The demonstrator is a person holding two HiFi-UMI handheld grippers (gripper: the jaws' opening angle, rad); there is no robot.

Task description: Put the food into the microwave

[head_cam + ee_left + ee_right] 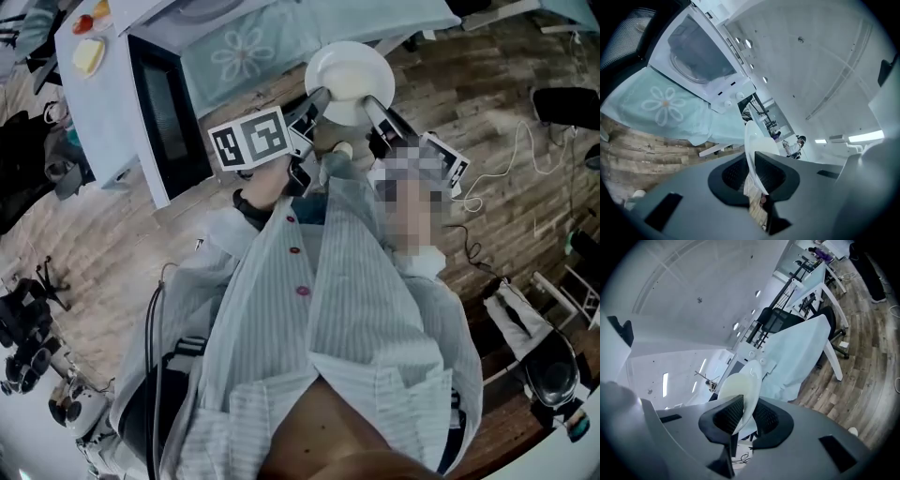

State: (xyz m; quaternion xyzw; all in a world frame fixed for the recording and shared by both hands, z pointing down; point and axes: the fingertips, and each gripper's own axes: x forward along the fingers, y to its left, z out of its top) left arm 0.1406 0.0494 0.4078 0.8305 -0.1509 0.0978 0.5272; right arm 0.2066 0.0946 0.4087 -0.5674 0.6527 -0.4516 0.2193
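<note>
While each pair of tongs bites on the rim, the white plate (349, 70) hangs between them, carried clear of any surface; left tongs (323, 94) hold its left edge, right tongs (375, 101) its right edge. Left gripper view: the left tongs (751, 173) have their jaws nearly together, with the thin plate (752, 140) rim pinched edge-on between the pads. Right gripper view: the same for the right tongs (743, 416), jaws closed on the plate (738, 390) rim. What food lies on the plate cannot be made out; the surface reads pale.

The microwave (155, 122) sits ahead of the tongs and off to the left of the left pair, well apart from the plate; it rests on a pale daisy tablecloth (244, 52). In the left gripper view the microwave (698, 56) fills the upper left, above the tablecloth (665, 108); whether its door stands open cannot be told.

Progress, as judged: pick-up done, carry under way; left to do are reaching the microwave, getting the plate inside, setting it down and letting go.
</note>
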